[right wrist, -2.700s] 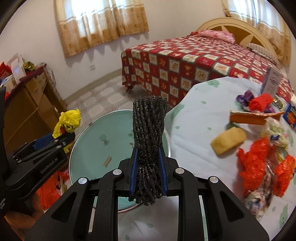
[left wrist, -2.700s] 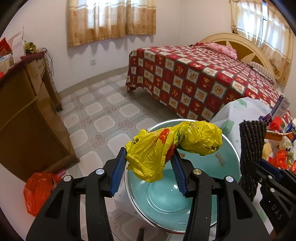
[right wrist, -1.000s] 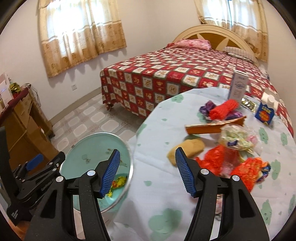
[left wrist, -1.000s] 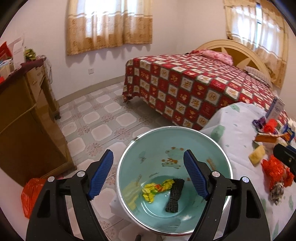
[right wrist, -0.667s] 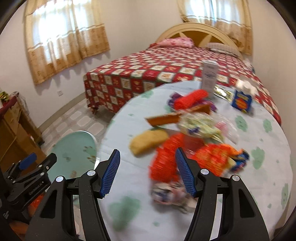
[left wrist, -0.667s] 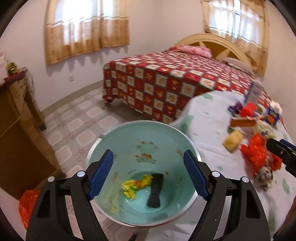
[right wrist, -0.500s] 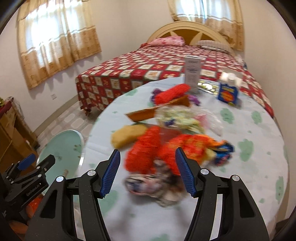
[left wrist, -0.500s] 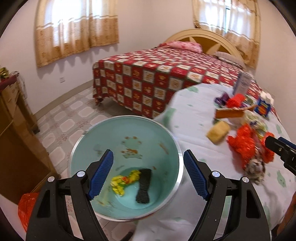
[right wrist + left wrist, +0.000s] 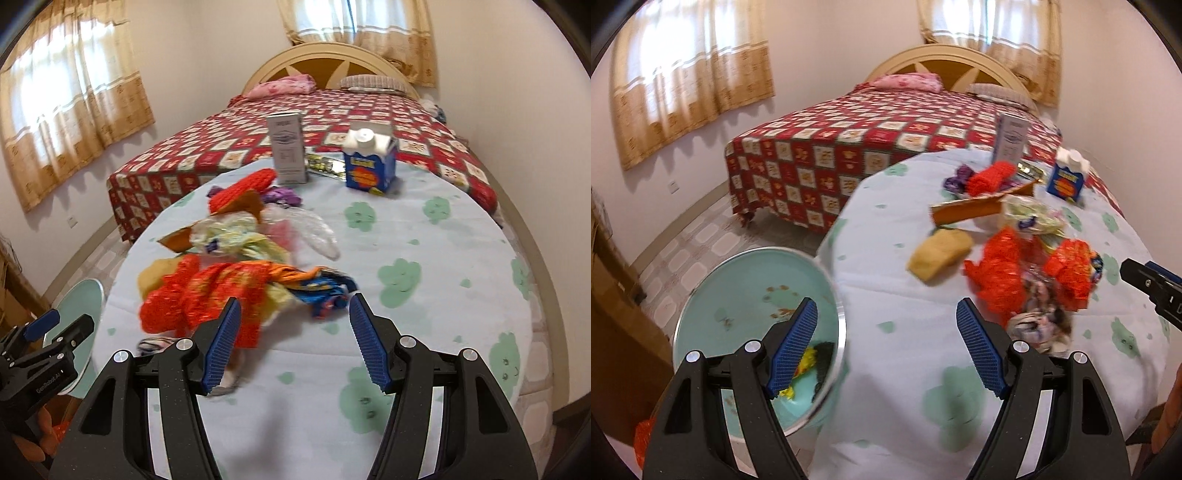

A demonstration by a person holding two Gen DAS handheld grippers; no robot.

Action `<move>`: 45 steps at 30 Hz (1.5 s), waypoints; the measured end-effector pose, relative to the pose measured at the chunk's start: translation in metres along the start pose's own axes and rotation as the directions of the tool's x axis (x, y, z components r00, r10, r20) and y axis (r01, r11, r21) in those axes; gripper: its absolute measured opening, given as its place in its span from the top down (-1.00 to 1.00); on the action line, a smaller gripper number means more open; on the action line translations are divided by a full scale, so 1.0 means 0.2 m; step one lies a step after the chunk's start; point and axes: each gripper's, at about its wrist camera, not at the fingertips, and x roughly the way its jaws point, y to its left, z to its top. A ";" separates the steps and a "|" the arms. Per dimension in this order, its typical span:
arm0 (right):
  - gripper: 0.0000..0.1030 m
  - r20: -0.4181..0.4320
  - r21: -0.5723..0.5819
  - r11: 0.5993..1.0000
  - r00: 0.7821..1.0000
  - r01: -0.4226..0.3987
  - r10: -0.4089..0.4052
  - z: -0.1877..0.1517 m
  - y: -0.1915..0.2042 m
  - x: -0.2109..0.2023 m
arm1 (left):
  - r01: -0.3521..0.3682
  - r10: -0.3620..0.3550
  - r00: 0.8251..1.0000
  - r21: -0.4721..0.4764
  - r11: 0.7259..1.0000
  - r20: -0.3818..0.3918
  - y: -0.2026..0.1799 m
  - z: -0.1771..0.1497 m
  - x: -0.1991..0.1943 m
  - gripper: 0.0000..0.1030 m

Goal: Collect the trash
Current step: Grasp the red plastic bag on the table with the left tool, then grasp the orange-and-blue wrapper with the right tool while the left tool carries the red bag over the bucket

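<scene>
A teal basin (image 9: 738,291) beside the round table holds a yellow bag (image 9: 803,365) and a dark woven piece (image 9: 823,354). Trash lies heaped on the tablecloth: red-orange plastic bags (image 9: 199,295), a yellow sponge (image 9: 940,251), a brown wrapper (image 9: 967,212), a clear bag (image 9: 310,232). My left gripper (image 9: 886,343) is open and holds nothing, over the table edge next to the basin. My right gripper (image 9: 293,339) is open too, just in front of the red-orange bags. The basin's rim (image 9: 83,295) shows at the left of the right wrist view.
At the table's far side stand a grey carton (image 9: 288,147) and a blue carton (image 9: 369,162). A bed with a red checked cover (image 9: 871,147) lies behind. A wooden cabinet (image 9: 617,332) stands left of the basin, with an orange bag (image 9: 641,443) on the floor.
Both grippers let go of the yellow bag and the dark woven piece into the basin, then swung right over the table. The trash heap now lies right before the right gripper.
</scene>
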 end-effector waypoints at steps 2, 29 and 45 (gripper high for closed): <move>-0.19 0.000 0.007 1.000 1.000 0.013 -0.013 0.00 -0.04 0.01 | 0.013 -0.013 1.000 0.023 1.000 -0.004 -0.06 0.01 0.01 -0.48; -0.18 -0.020 0.074 0.997 1.000 0.001 0.001 0.04 -0.19 0.08 | 0.143 -0.133 0.983 0.080 0.986 -0.125 -0.38 0.09 0.31 0.46; -0.20 -0.150 0.179 0.976 0.977 -0.122 0.150 0.12 0.15 0.30 | 0.056 -0.056 0.997 -0.007 0.998 0.059 0.01 0.17 -0.14 0.51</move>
